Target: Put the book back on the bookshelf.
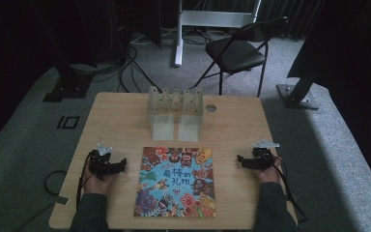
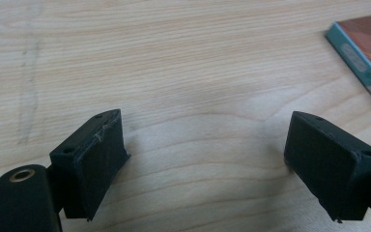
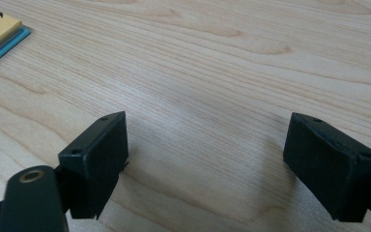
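Observation:
A colourful picture book point(image 1: 176, 182) with cartoon animals on its cover lies flat on the wooden table point(image 1: 111, 116), near the front edge. My left gripper point(image 1: 118, 165) rests on the table to the book's left, jaws wide open over bare wood point(image 2: 205, 145); the book's teal edge point(image 2: 362, 63) sits at the upper right of the left gripper view. My right gripper point(image 1: 241, 160) rests to the book's right, also open with nothing between its jaws point(image 3: 205, 145); a corner of the book point(image 3: 0, 34) lies at the upper left of the right gripper view.
A translucent slotted rack point(image 1: 175, 112) stands at the back middle of the table, beyond the book. A small round disc point(image 1: 211, 108) lies to its right. Beyond the table are a black folding chair point(image 1: 239, 48), cables and stand feet on the grey carpet.

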Demonstrator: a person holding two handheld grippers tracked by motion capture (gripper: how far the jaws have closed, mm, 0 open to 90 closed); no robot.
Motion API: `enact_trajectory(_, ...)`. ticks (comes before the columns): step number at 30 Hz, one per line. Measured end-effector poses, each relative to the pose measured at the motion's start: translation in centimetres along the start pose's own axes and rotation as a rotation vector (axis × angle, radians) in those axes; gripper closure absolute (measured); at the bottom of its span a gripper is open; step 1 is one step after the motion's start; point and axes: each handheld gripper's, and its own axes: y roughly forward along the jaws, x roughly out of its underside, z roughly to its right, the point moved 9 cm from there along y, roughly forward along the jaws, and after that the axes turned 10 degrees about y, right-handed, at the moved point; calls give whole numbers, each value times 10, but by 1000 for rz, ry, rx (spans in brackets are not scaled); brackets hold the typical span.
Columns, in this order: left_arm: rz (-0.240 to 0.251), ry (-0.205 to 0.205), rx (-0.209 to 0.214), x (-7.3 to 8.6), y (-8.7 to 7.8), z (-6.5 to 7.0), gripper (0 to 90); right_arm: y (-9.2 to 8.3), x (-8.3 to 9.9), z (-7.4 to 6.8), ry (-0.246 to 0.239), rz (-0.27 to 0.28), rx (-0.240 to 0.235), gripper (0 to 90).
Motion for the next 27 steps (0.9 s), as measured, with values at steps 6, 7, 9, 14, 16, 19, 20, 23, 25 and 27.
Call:
enact_trajectory(6, -1, -5, -5, 0, 0, 0, 146, 0, 0, 0, 0, 0, 0, 158)
enact_trajectory(7, -1, -5, -5, 0, 0, 0, 146, 0, 0, 0, 0, 0, 1, 158)
enact_trajectory(9, -1, -6, -4, 0, 0, 0, 146, 0, 0, 0, 0, 0, 0, 158)
enact_trajectory(14, -1, -6, -4, 0, 0, 0, 146, 1, -1, 0, 0, 0, 0, 157)
enact_trajectory(16, -1, -6, -5, 0, 0, 0, 146, 1, -1, 0, 3, 1, 4, 157)
enact_trajectory(19, -1, -6, -5, 0, 0, 0, 146, 2, -1, -2, 11, -12, 12, 125)
enact_trajectory(20, -1, -7, -5, 0, 0, 0, 146, 2, -1, -3, 5, -20, 11, 122)
enact_trajectory(23, 0, -6, -3, 0, 0, 0, 146, 2, -1, -5, 6, -32, 13, 141)
enact_trajectory(25, 1, -6, -3, 0, 0, 0, 146, 2, -2, -9, 2, -37, 10, 201)
enact_trajectory(27, 2, -7, -4, 0, 0, 0, 150, 2, -4, -17, -8, -27, -16, 241)
